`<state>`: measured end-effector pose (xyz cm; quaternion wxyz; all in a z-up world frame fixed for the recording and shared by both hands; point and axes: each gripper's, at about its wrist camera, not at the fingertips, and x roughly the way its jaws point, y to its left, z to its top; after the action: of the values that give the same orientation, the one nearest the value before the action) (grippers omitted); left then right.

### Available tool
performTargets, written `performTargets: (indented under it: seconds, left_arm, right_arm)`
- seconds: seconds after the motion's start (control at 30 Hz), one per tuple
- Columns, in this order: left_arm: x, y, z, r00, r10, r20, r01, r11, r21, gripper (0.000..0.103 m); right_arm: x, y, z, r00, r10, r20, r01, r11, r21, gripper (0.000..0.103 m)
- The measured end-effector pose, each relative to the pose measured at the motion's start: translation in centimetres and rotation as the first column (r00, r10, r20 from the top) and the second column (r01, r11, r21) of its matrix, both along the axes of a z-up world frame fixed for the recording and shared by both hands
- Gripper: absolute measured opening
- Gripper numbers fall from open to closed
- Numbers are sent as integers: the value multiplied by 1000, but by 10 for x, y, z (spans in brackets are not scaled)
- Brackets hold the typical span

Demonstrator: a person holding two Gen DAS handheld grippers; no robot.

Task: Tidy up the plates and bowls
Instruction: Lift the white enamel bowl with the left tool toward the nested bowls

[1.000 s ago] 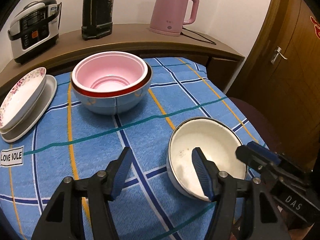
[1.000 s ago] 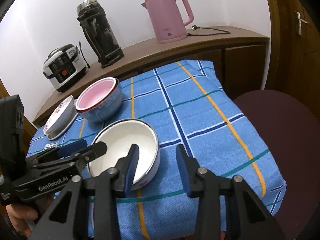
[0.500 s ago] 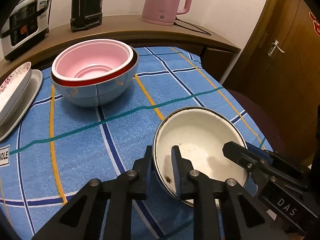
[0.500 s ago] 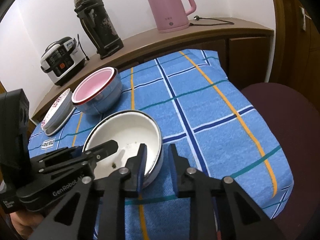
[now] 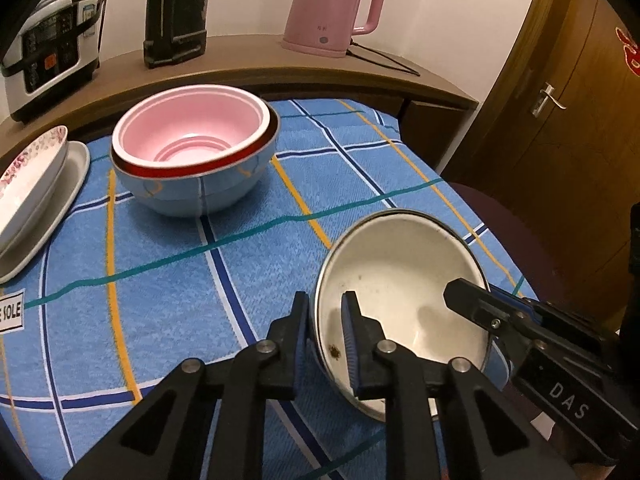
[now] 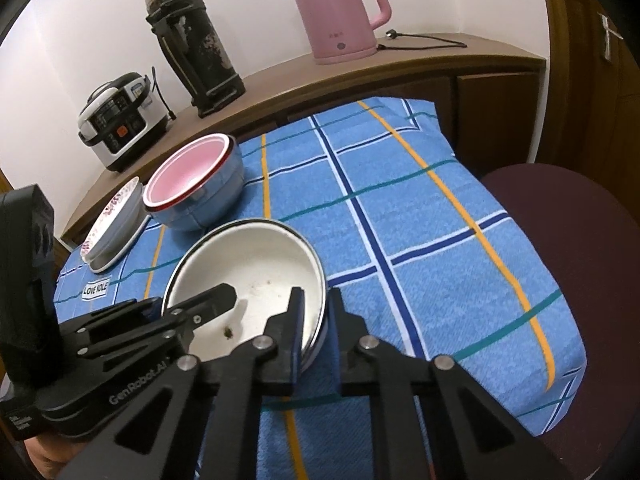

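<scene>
A: Both tools are angled steeply down at the white enamel bowl (image 5: 404,280), which sits at the near right part of the blue checked cloth (image 5: 180,280). The left gripper (image 5: 325,332) has its jaws pinched on the bowl's near-left rim, one finger outside the wall and one inside.

B: And the right gripper (image 6: 316,320) mirrors it on the opposite rim: inner finger in the basin, outer finger against the outside wall. Both pairs have just been closing, and now the rim is clamped between the pads on each side.

A: The bowl looks tilted, far edge raised toward the camera in the left view; whether its base is off the cloth I can't tell.

B: Room to move? A wide stretch of bare cloth lies between this bowl and the pink bowl (image 5: 192,136), nested in the light blue bowl (image 5: 196,192) near the far edge.

A: Left of those, the floral plate (image 6: 112,216) leans in a stack at the cloth's far-left edge.

B: On the right the cloth ends just beside the bowl, and the dark red chair seat (image 6: 568,240) sits below it.
</scene>
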<state>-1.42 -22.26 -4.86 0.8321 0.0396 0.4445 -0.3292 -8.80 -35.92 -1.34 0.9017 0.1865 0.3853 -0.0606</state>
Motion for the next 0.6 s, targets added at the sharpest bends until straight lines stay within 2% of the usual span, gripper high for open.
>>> performTargets:
  seconds: [0.23,0.6]
  left_arm:
    - [0,8,9,1000,20,13,-20,1000,-16,18]
    - [4,28,30,996,62,59,-59,997,-57,18]
  right_arm:
    - [1,11,13,1000,13,22,-12,999,-44,10]
    - [8,22,34,997,33,71,-30,999,-39,9]
